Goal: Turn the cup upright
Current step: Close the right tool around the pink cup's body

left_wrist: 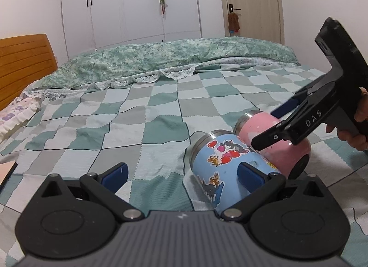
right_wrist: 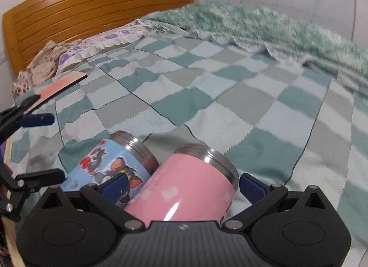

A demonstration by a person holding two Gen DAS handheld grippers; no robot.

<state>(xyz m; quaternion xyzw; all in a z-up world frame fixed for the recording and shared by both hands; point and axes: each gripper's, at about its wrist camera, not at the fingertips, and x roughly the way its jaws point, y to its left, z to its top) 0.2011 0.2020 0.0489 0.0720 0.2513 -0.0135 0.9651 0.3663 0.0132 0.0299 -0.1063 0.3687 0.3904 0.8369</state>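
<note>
Two steel-rimmed cups lie on their sides, touching, on the checked bedspread. The blue cartoon cup (left_wrist: 220, 168) (right_wrist: 108, 163) lies left of the pink cup (left_wrist: 276, 138) (right_wrist: 184, 188). My left gripper (left_wrist: 184, 175) is open; its right finger (left_wrist: 250, 176) rests against the blue cup, and the cup is not between the fingers. My right gripper (right_wrist: 181, 186) is open around the pink cup, one finger on each side, pads close to its walls. The right gripper also shows in the left wrist view (left_wrist: 276, 126), over the pink cup.
A green quilt (left_wrist: 161, 59) is piled along the far side of the bed. A wooden headboard (right_wrist: 99, 7) and a flowered pillow (right_wrist: 96, 43) are at the left. A flat pink-topped object (right_wrist: 62, 85) lies near the bed's left edge. Wardrobes and a door stand behind.
</note>
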